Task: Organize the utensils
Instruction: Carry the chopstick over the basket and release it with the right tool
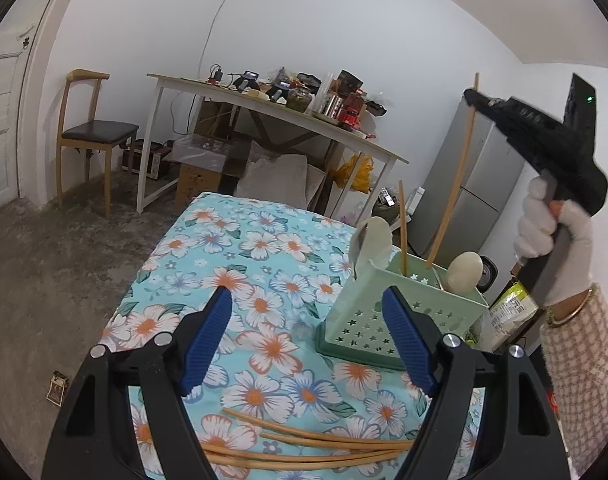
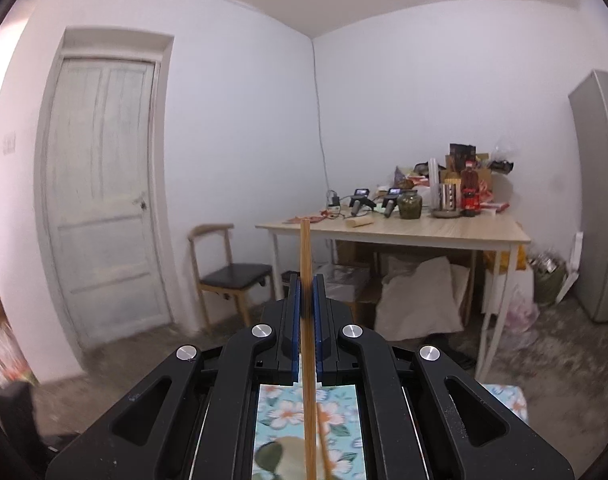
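A pale green perforated utensil holder (image 1: 400, 316) stands on the floral tablecloth (image 1: 243, 264). It holds two pale spoons (image 1: 466, 271) and one upright chopstick (image 1: 402, 226). My right gripper (image 1: 474, 98) is shut on a second chopstick (image 1: 454, 184), held upright above the holder with its lower end inside. In the right wrist view that chopstick (image 2: 307, 320) runs between the closed pads. My left gripper (image 1: 306, 340) is open and empty above the cloth, left of the holder. Several loose chopsticks (image 1: 304, 446) lie on the cloth below it.
A wooden table (image 1: 279, 116) crowded with bottles and gadgets stands behind, with a chair (image 1: 91, 136) to its left and a grey fridge (image 1: 476, 188) to its right. Bags and boxes sit under the table. A white door (image 2: 103, 192) is in the far wall.
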A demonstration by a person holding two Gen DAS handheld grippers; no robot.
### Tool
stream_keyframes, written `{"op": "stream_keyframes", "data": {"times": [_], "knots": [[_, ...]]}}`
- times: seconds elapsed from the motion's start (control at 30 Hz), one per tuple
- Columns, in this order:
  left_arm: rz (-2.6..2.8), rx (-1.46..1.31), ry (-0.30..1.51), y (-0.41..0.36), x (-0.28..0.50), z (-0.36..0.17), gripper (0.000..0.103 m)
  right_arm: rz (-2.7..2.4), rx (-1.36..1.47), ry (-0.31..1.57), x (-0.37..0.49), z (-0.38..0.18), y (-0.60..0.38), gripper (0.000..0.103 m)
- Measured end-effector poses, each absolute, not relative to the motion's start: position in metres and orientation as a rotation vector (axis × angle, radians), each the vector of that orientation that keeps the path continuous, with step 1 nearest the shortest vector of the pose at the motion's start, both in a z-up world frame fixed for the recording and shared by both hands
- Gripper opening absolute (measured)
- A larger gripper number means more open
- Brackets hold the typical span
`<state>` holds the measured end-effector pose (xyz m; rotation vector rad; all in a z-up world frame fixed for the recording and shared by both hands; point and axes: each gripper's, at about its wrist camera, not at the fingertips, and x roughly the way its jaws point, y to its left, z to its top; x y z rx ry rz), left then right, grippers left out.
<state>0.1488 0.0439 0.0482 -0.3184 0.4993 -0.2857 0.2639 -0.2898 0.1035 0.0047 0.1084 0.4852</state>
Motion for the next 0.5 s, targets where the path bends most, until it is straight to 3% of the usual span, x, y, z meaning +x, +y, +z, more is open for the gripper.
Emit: {"op": "stream_keyframes", "data": {"times": [0.4, 0.5], "knots": [[-0.283, -0.324, 0.500, 0.048, 0.149, 0.047, 0.075, 0.487, -0.208, 0.244, 0.275, 0.057, -0.266, 0.004], [-0.285, -0.324, 0.501, 0.048, 0.149, 0.047, 0.075, 0.484, -0.222, 0.274, 0.269, 0.052, -0.270, 0.015]]}}
